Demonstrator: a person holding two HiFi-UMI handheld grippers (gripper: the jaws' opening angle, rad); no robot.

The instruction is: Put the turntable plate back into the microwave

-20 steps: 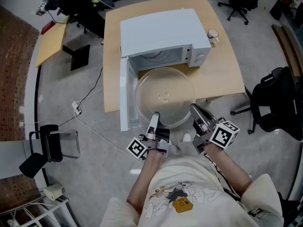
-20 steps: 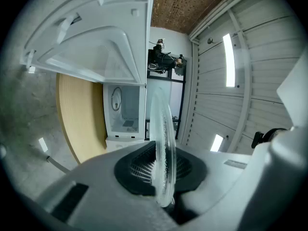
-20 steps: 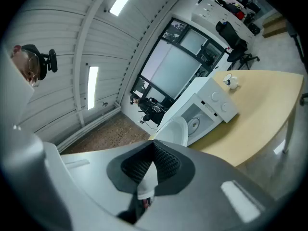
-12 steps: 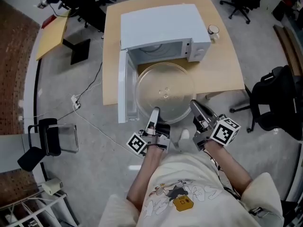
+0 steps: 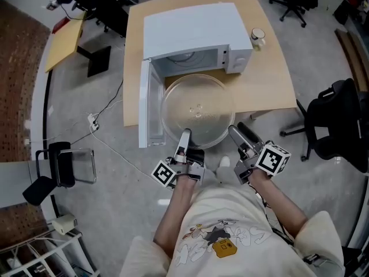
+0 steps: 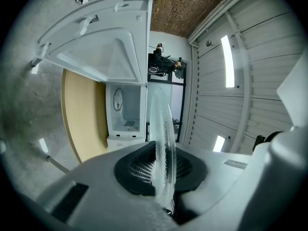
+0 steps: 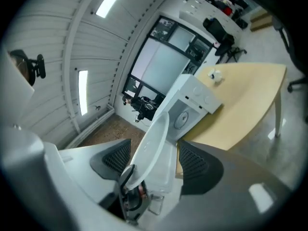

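Head view is showing a person standing before a white microwave point(image 5: 196, 30) that is sitting on a light wooden table point(image 5: 271, 79), with its door point(image 5: 147, 105) hanging open to the left side. The clear glass turntable plate point(image 5: 197, 111) is being held roughly level in front of the open cavity. It is not yet inside: its far rim is lying close to the mouth of the oven, and its near part is reaching out past the table's front edge. The left gripper point(image 5: 185, 135) is pinching the near rim of the plate. In the left gripper view the glass is showing edge-on between the two dark pads, which are squeezing in on it from both sides. The right gripper point(image 5: 238, 133) is hovering just beside the plate's near right rim with its jaws spread wide. In the right gripper view the rim is showing in the gap between the pads, nearer the left one, and neither pad is pressing on it. A white mug point(image 5: 258, 36) is standing on the table just to the right of the microwave.
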